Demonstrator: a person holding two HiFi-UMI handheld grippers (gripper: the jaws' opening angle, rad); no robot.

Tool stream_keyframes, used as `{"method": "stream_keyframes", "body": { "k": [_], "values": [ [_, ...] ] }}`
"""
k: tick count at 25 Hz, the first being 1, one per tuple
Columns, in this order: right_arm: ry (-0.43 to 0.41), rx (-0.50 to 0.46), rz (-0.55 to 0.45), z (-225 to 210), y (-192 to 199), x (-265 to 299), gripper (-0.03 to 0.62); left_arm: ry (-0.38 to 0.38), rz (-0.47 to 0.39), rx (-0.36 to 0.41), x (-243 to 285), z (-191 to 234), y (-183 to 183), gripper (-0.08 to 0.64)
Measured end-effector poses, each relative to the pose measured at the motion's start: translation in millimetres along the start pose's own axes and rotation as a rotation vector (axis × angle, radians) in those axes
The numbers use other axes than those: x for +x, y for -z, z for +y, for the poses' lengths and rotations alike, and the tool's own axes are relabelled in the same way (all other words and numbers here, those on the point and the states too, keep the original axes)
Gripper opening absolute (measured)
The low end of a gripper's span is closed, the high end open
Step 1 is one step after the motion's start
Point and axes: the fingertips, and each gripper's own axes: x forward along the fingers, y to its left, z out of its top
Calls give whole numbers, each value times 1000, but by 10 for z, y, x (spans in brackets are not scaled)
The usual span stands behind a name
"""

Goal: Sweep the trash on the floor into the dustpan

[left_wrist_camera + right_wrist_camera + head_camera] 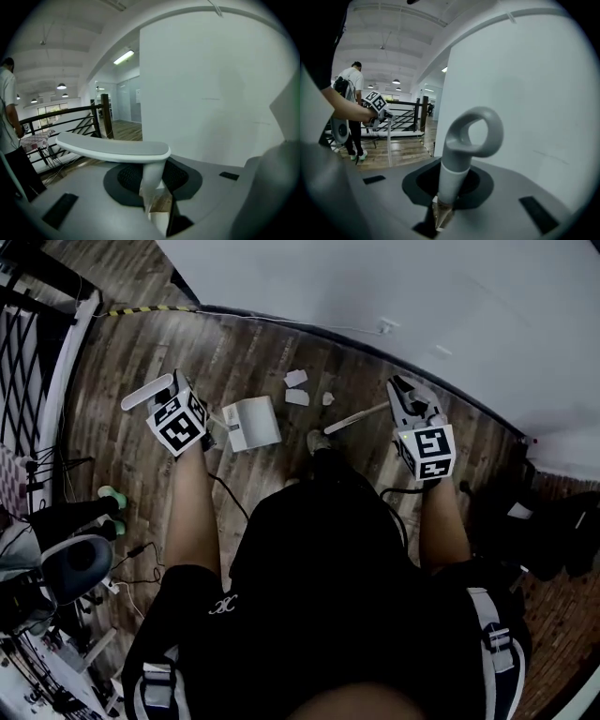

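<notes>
The floor [246, 351] is dark, worn wood plank, meeting a plain white wall [375, 287] that curves along the upper right of the head view. A yellow-and-black tape strip [150, 309] lies on the floor by the wall, and a black metal railing [70, 113] borders the open side of the room. Thin cables [225, 489] trail over the planks near the person's feet.

The left gripper [183, 414] is clamped on the white stem of the dustpan handle [115, 148], whose flat grip sits above the jaws. The dustpan [251, 423] rests on the floor just in front of the person. The right gripper [414, 420] is closed round the broom [354, 417], just below its loop end [472, 135]; the stick slants down towards the dustpan. Three white paper scraps [296, 379] lie on the floor just beyond the dustpan, near the wall. Another person [350, 80] stands by the railing in the background.
</notes>
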Motion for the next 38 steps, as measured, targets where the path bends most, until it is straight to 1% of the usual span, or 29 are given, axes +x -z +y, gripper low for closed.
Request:
{"method": "stream_keyframes", "body": {
  "k": [4,7,9,11,14,17,20,22,25,29,31,34,38],
  "values": [
    [-152,-93,52,-46,174,577,51,-68,31,-54,286,-6,315,95],
    [-291,-186,106,44,346,1044,49,-134,32,-104,437,3,565,95],
    [-366,-236,117,120,408,1307,49,-182,34,-140,520,35,692,95],
    [-416,-267,95,164,345,1569,49,-211,34,-164,616,47,775,95],
    [-505,-330,59,292,137,2008,49,-211,56,-168,758,-39,995,96],
    [-648,-374,46,619,-112,2434,49,-227,90,-178,817,-121,1253,97],
    [-794,-418,29,1018,-285,2761,49,-228,68,-148,863,-266,1257,97],
    [-891,-459,16,1302,-288,2853,48,-226,56,-143,879,-375,1278,97],
    [-1025,-509,-8,1797,-273,2831,44,-220,48,-167,831,-439,1361,97],
    [-1197,-555,-48,2536,-462,2830,41,-238,37,-235,789,-246,1371,98],
    [-1263,-558,-74,2851,-561,2790,40,-221,32,-243,804,-167,1381,100],
    [-1322,-550,-140,3142,-654,2621,40,-195,23,-238,795,-179,1441,101],
    [-1341,-537,-221,3234,-817,2405,40,-185,16,-250,746,-188,1496,101]
  ]
}}
